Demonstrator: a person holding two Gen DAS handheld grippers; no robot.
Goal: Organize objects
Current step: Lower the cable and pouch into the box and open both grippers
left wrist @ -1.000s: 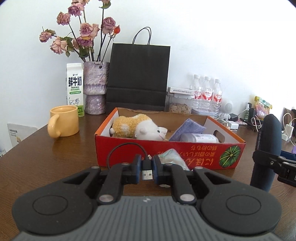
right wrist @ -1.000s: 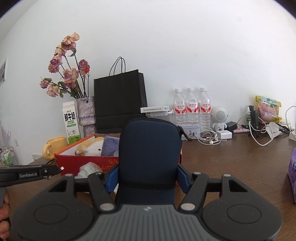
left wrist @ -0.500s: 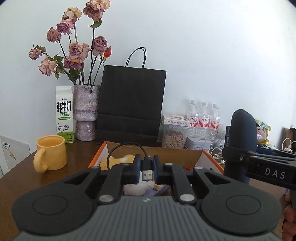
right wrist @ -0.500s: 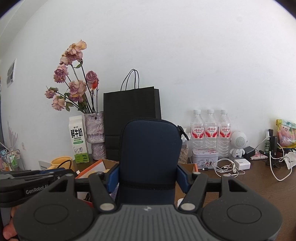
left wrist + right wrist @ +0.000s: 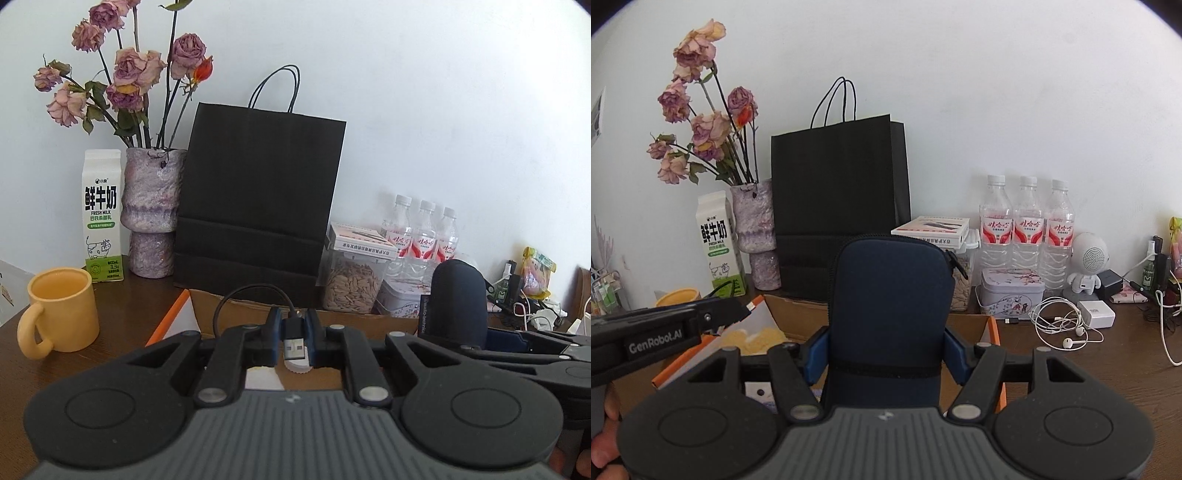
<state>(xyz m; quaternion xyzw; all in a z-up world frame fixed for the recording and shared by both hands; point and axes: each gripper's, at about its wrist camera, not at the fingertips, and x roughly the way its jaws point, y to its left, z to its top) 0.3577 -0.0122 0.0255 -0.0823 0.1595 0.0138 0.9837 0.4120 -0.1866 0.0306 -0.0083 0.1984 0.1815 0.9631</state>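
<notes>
My left gripper [image 5: 293, 328] is shut on the plug of a black USB cable [image 5: 294, 341], whose cord loops up and left. It hovers over the open cardboard box [image 5: 236, 306]. My right gripper [image 5: 886, 347] is shut on an upright navy zip pouch [image 5: 890, 314], also held over the box [image 5: 993, 332]. The pouch shows at right in the left wrist view [image 5: 458, 299]. The left gripper shows at left in the right wrist view [image 5: 738, 314]. A yellow plush toy [image 5: 757, 338] lies in the box.
A black paper bag [image 5: 258, 199], a vase of dried roses [image 5: 151, 214], a milk carton [image 5: 101, 218] and a yellow mug [image 5: 61, 310] stand behind and left of the box. A seed jar [image 5: 351, 280], water bottles [image 5: 1027, 229], a tin, earphones [image 5: 1060, 325] and chargers lie right.
Both grippers have risen and moved forward over the box, still holding the cable and the pouch. The box front wall has dropped out of sight.
</notes>
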